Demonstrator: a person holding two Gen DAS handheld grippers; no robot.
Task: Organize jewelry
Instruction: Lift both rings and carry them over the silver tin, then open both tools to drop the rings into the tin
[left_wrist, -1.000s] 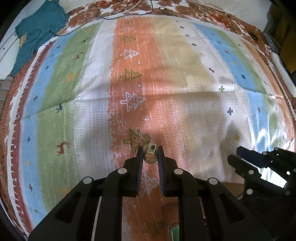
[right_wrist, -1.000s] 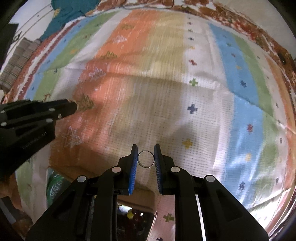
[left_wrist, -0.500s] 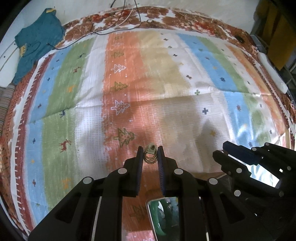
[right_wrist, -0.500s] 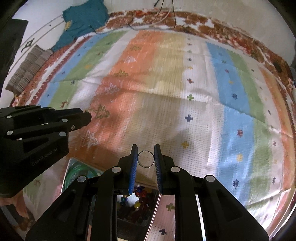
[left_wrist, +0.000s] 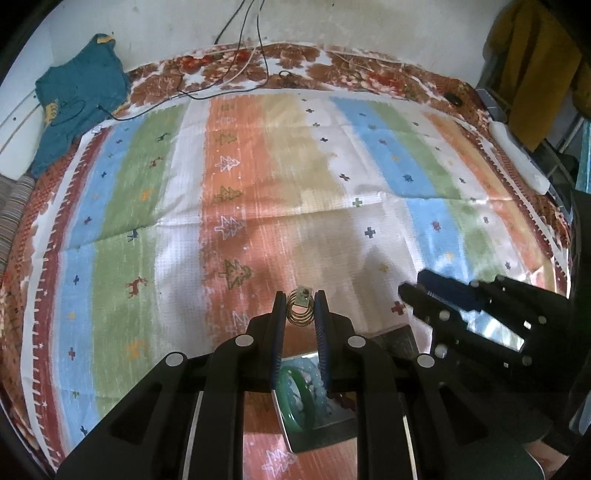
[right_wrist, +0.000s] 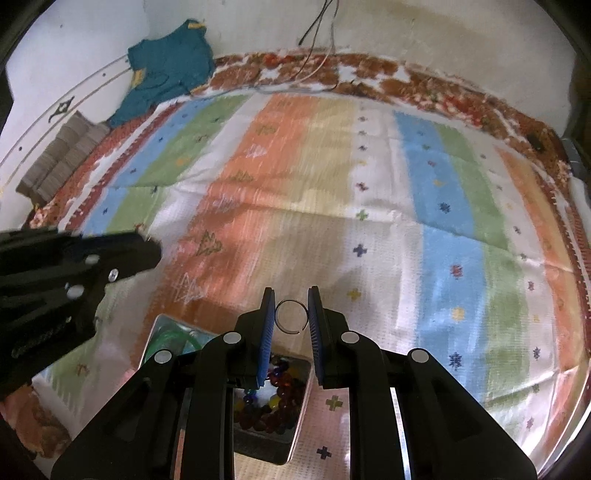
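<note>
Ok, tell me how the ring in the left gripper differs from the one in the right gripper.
The coiled gold ring in the left gripper has several stacked loops and a square setting on top; the thin silver ring in the right gripper is one plain wire loop with a gap. Both are pinched between blue pads above the jewelry tray.

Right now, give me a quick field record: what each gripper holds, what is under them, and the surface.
left gripper: shut on a coiled gold ring with a small square top, held between the fingertips
right gripper: shut on a thin silver ring, an open band
tray: mirrored, below both grippers
tray contents: green bangle in one part, dark mixed beads in another
surface: striped cloth with tree and cross motifs
background: teal garment, cables by the wall
</note>
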